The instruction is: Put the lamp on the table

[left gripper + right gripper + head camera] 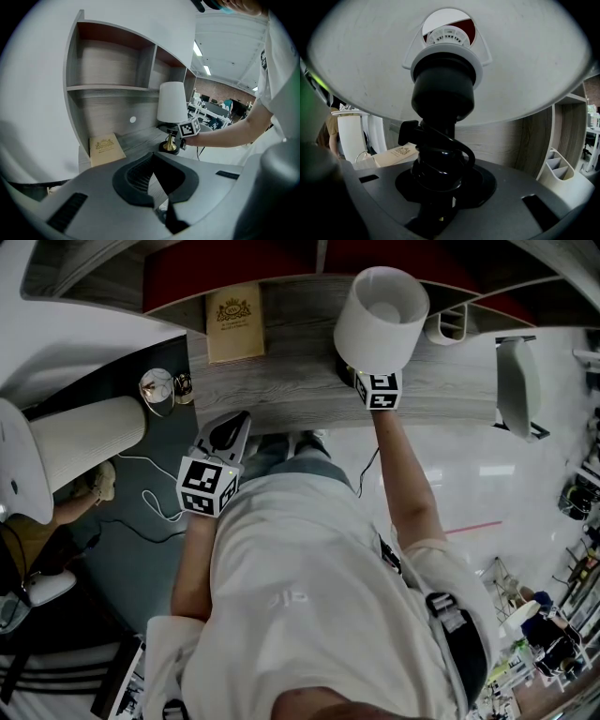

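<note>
The lamp (380,320) has a white shade, a black socket (445,93) and a brass stem on a dark round foot (169,147). It stands upright at the right part of the grey wood table (281,395), and the foot looks set down on the top. My right gripper (373,388) reaches in under the shade and is shut on the lamp's stem (438,187), where a black cord is looped. My left gripper (225,437) hovers at the table's near edge, left of the lamp, jaws together with nothing in them (153,187).
A tan book (234,322) lies flat at the back left of the table. A white desk organizer (450,322) stands right of the lamp. Shelves (112,86) rise behind the table. On the floor at left are a glass (157,388), a white cable (155,493) and a large white shade (84,442).
</note>
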